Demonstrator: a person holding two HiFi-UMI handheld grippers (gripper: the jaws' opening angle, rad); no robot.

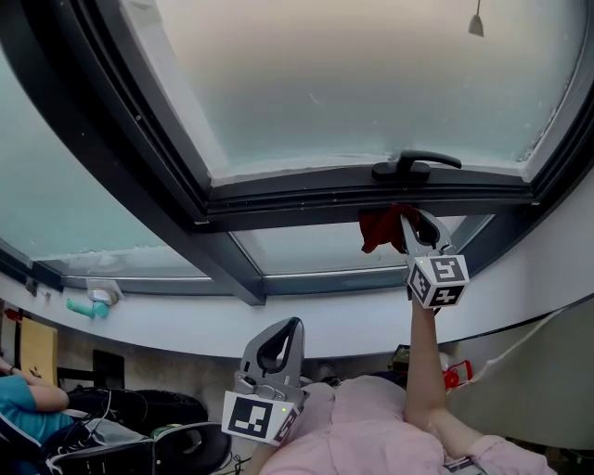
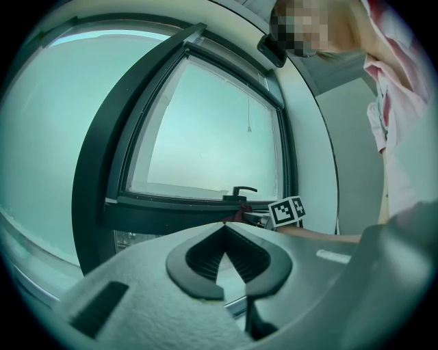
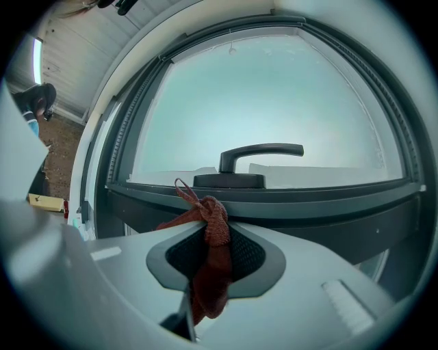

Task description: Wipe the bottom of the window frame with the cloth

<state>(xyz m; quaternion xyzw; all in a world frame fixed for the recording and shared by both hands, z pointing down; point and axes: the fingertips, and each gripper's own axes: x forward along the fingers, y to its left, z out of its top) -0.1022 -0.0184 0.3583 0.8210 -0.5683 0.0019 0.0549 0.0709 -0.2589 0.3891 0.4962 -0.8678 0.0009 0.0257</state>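
A dark red cloth (image 1: pixel 379 228) is bunched against the bottom rail of the dark window frame (image 1: pixel 306 197), just below the black window handle (image 1: pixel 416 165). My right gripper (image 1: pixel 406 217) is raised to that rail and is shut on the cloth (image 3: pixel 213 236), which hangs down between its pads. The handle (image 3: pixel 254 158) and the rail (image 3: pixel 294 199) fill the right gripper view. My left gripper (image 1: pixel 293 327) stays low near the person's chest, shut with nothing in it (image 2: pixel 222 227). From the left gripper view, the cloth (image 2: pixel 241 213) and the right gripper's marker cube (image 2: pixel 288 211) show at the frame.
A lower fixed pane and white sill (image 1: pixel 306 325) run beneath the sash. A teal object (image 1: pixel 90 306) sits at the sill's left end. A seated person in blue (image 1: pixel 26 394) and dark bags with cables (image 1: pixel 139 413) are at the lower left. A blind cord (image 1: pixel 476 22) hangs top right.
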